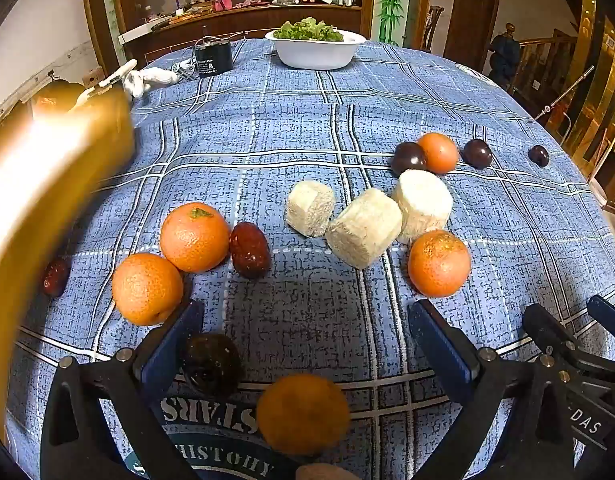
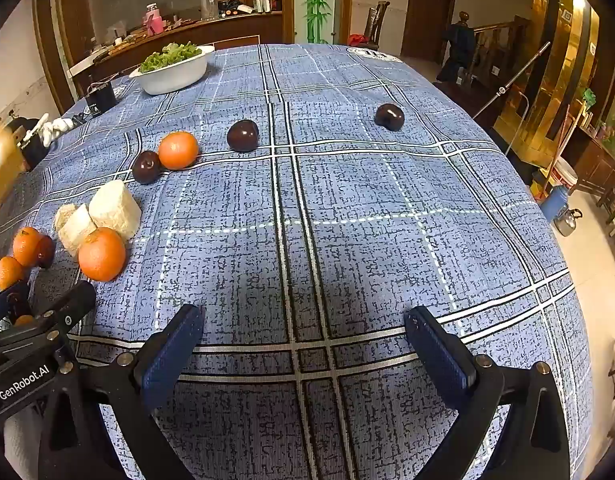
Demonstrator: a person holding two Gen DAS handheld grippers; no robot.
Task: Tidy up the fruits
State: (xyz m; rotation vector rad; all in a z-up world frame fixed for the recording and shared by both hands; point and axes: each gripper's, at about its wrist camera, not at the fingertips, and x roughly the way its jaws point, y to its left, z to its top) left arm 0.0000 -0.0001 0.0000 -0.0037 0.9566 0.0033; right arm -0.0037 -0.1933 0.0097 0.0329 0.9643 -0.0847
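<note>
My left gripper [image 1: 307, 328] is open above the blue plaid tablecloth [image 1: 307, 128]. An orange [image 1: 302, 414] and a dark wrinkled fruit [image 1: 211, 364] lie low between its fingers. Two oranges [image 1: 194, 237] [image 1: 146, 289] and a red date [image 1: 249, 250] lie ahead left. Three pale peeled cylinders [image 1: 363, 227] sit in the middle, with an orange [image 1: 438, 263] beside them. Further right are dark plums [image 1: 408, 158] and another orange [image 1: 438, 153]. My right gripper [image 2: 303, 340] is open and empty over bare cloth. Plums [image 2: 242, 135] [image 2: 389, 117] lie ahead of it.
A white bowl of lettuce [image 1: 315, 54] and a black box [image 1: 213, 58] stand at the far edge. A blurred yellow object [image 1: 47, 168] fills the left of the left wrist view. The table's right edge drops to the floor [image 2: 587, 280].
</note>
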